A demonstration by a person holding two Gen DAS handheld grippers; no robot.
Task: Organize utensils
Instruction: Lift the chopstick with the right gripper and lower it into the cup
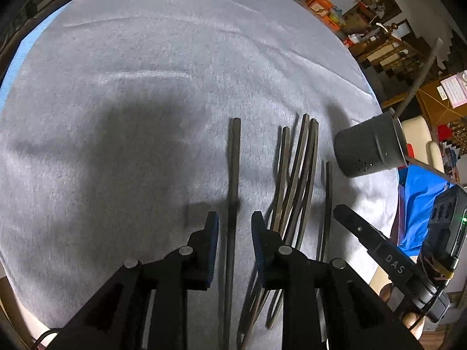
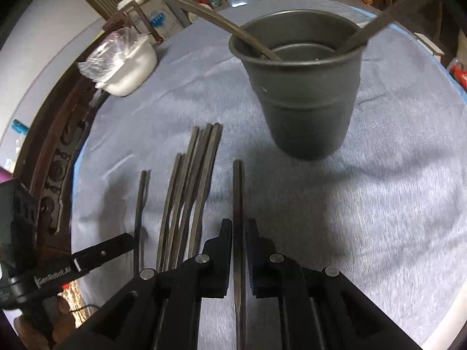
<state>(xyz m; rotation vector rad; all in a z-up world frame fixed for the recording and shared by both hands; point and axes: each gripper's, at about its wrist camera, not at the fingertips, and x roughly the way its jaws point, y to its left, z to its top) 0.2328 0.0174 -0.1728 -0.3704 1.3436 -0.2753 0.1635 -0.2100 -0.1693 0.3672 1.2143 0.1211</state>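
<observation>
Dark metal utensils lie on a grey cloth. In the left wrist view one long utensil runs between the fingers of my left gripper; the jaws stand apart and clear of it. A bunch of several utensils lies just to its right. In the right wrist view another single utensil passes between the fingers of my right gripper; the jaws are only slightly apart and hug its sides. Beyond stands a grey cup with two utensils leaning in it. The same bunch lies left of that gripper.
A white bowl with plastic wrap sits at the far left of the table, beside its carved wooden edge. The cup stands close to the table's right edge. A finger of the other gripper reaches in from the left.
</observation>
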